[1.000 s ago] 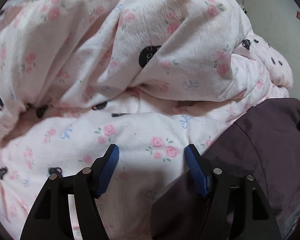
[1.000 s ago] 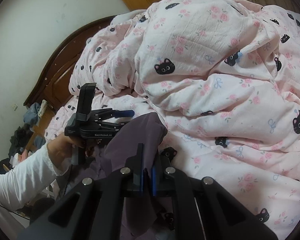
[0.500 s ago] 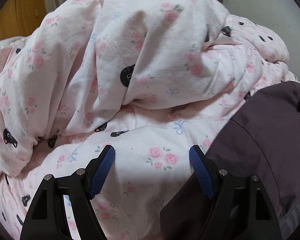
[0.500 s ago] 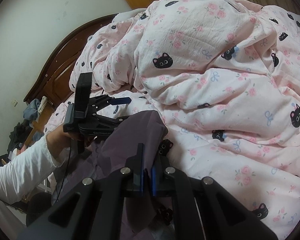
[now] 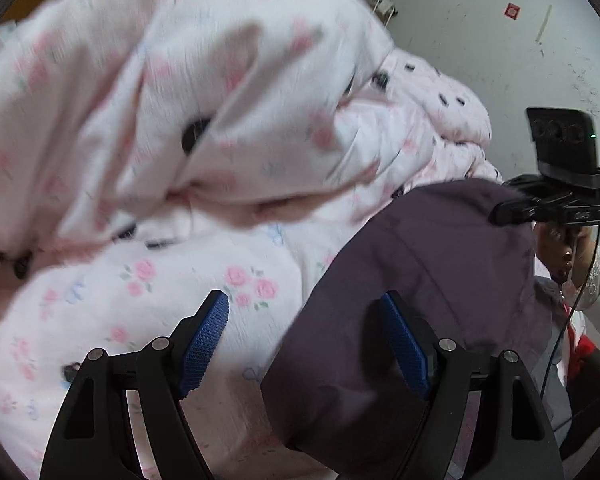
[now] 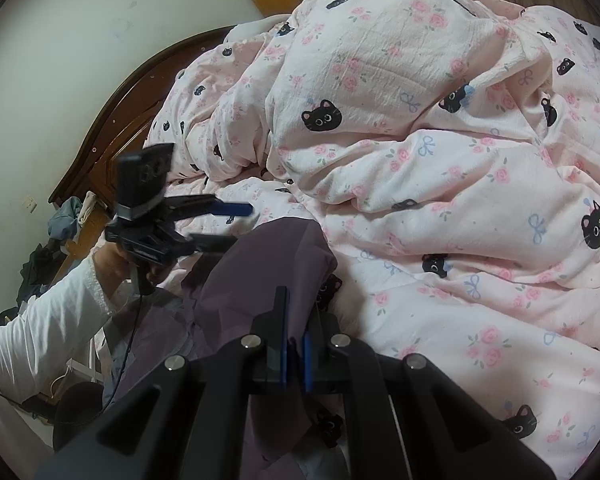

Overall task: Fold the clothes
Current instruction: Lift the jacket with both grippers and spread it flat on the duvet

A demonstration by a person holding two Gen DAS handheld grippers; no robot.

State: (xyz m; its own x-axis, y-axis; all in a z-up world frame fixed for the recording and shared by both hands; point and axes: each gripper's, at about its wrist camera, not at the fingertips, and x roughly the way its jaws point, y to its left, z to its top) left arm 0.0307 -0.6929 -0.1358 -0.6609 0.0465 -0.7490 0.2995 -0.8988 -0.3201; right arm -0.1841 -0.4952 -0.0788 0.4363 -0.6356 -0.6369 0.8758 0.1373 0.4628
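Note:
A dark purple garment (image 5: 428,280) hangs over the near edge of the bed; it also shows in the right wrist view (image 6: 268,264). My right gripper (image 6: 296,344) is shut on a fold of the garment and holds it up. My left gripper (image 5: 306,336) is open with blue pads, and its right finger (image 5: 404,344) lies against the garment's edge. In the right wrist view the left gripper (image 6: 224,224) is open beside the garment's left side. In the left wrist view the right gripper (image 5: 552,204) sits at the garment's top right.
A rumpled pink quilt (image 6: 440,140) with roses and black cats covers the bed. A dark wooden headboard (image 6: 112,128) stands at the left. Clothes (image 6: 68,216) are piled beside it. A white wall (image 5: 500,40) lies behind.
The left gripper has swung right and tilted, bringing the garment and the right gripper further into its view. The garment is raised a little higher. The right gripper stays shut.

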